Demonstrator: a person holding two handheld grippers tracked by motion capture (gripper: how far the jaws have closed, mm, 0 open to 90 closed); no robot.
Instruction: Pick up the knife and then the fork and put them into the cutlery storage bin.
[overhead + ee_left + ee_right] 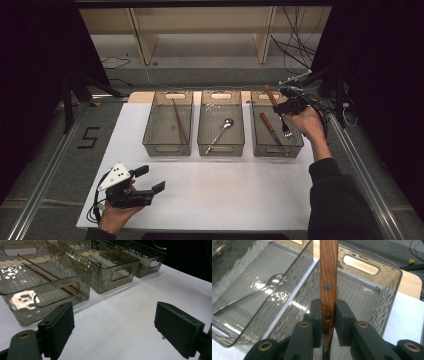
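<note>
My right gripper [288, 106] hovers over the right bin [278, 150], shut on a fork's wooden handle [270, 93]; the fork's tines [286, 132] hang inside the bin. In the right gripper view the riveted handle [327, 290] is pinched between both pads of the right gripper [327, 315]. A wooden-handled knife [270, 129] lies in that bin. A spoon [220, 132] lies in the middle bin [220, 149], and chopsticks [179, 122] in the left bin [168, 148]. My left gripper [150, 179] rests low at the table's near left, open and holding nothing [113, 327].
The three smoky clear bins stand side by side at the far half of the white tabletop [225, 185]. Wooden shelving and cables lie beyond the table. Metal rails run along both sides, and dark stands and cables crowd the far right near my right hand.
</note>
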